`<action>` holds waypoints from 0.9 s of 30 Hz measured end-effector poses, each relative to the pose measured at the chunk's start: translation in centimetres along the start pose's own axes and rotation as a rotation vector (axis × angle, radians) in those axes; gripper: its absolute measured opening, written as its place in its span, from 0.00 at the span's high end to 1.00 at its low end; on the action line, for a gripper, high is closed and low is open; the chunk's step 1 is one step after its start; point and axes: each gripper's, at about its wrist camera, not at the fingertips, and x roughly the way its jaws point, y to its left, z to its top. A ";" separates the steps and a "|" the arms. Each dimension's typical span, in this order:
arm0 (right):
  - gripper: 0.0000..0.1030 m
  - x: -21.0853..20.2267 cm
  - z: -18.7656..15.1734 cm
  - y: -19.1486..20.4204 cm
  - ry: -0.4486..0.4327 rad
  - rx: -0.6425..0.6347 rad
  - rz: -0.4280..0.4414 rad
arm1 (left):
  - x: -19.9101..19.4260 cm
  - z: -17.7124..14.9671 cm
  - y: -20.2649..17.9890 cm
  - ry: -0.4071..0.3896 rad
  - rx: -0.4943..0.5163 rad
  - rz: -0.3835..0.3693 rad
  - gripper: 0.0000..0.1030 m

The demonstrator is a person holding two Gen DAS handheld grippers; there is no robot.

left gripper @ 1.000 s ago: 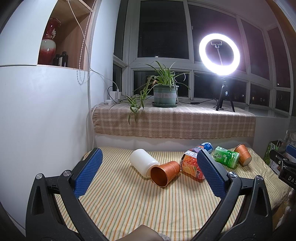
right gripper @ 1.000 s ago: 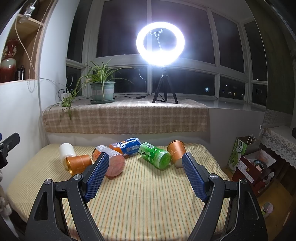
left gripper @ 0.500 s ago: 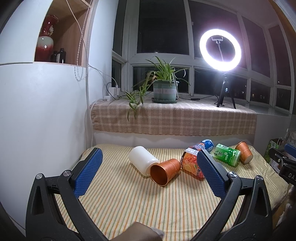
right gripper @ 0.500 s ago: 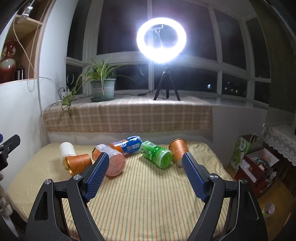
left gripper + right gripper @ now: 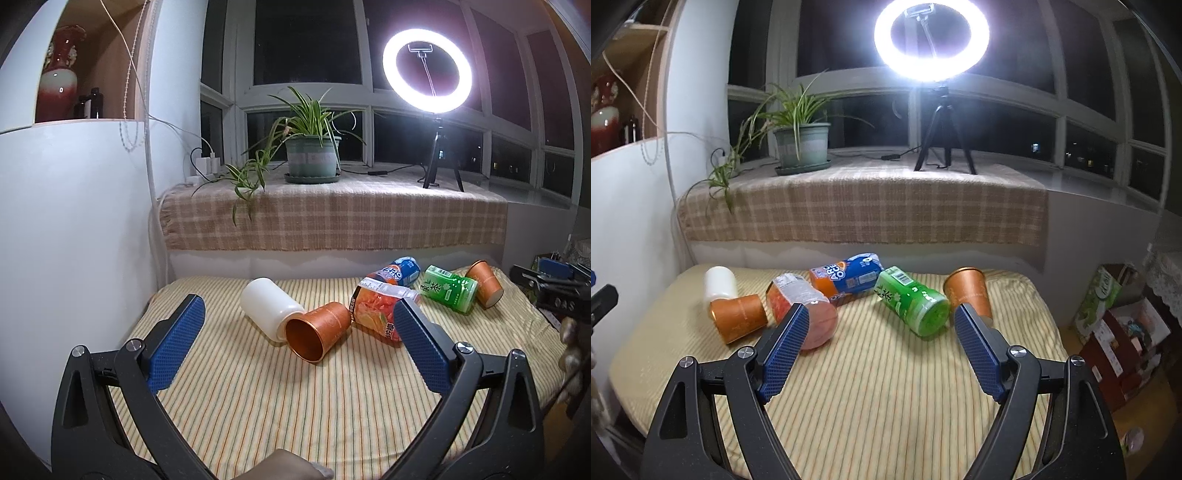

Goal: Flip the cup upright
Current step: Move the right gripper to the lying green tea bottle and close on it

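Three cups lie on their sides on the striped tablecloth (image 5: 258, 398). In the left wrist view a copper cup (image 5: 317, 334) points its mouth at me and touches a white cup (image 5: 267, 308). A second copper cup (image 5: 484, 284) lies far right. My left gripper (image 5: 297, 304) is open and empty, hovering short of the first two. My right gripper (image 5: 881, 310) is also open and empty, short of the bottles. In its view the second copper cup (image 5: 967, 290) lies just beyond its right finger, with the near copper cup (image 5: 738, 319) and white cup (image 5: 720, 282) at the left.
An orange juice bottle (image 5: 801, 306), a blue-and-orange bottle (image 5: 846, 277) and a green tea bottle (image 5: 912, 301) lie between the cups. Behind are a checked sill (image 5: 864, 206) with a potted plant (image 5: 801, 144) and ring light (image 5: 931, 40). A wall stands left; boxes (image 5: 1123, 332) sit right.
The right gripper has moved forward and closer to the bottles, which look larger. The left view has shifted only slightly. Nothing on the table has moved and both grippers stay open.
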 end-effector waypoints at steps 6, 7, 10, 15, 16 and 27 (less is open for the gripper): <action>0.21 4.2 2.0 -1.3 0.069 -0.015 0.049 | 1.2 0.4 0.1 0.032 0.002 -0.018 0.00; 0.21 4.8 2.3 -1.5 0.081 -0.018 0.052 | 1.4 0.4 0.1 0.033 0.009 -0.017 0.00; 0.21 6.8 3.4 -2.2 0.112 -0.043 0.065 | 2.0 0.5 0.3 0.038 0.016 -0.013 0.00; 0.21 11.2 5.3 -2.6 0.218 -0.144 0.120 | 2.7 0.5 0.7 0.052 0.008 -0.004 0.00; 0.21 12.4 5.5 -2.7 0.259 -0.157 0.141 | 2.8 0.5 0.7 0.048 0.013 0.000 0.00; 0.21 21.6 4.1 -2.7 0.552 -0.330 0.186 | 3.6 0.3 1.4 0.069 0.005 0.026 0.00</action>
